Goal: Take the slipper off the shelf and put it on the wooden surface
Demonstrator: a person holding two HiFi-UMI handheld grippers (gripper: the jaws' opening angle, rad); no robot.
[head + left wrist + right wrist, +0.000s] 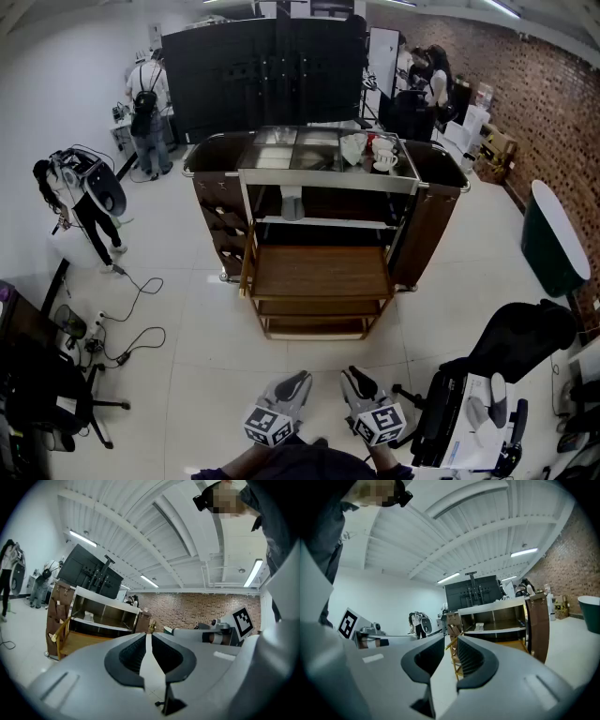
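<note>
- Left tongs (294,379) sit low and near, jaws pressed together, empty.
- Right tongs (355,375) are just beside them, jaws slightly apart, nothing between.
- Slipper (292,203) rests far off on the cart's shelf (347,223), above the wooden surface (321,272).
</note>
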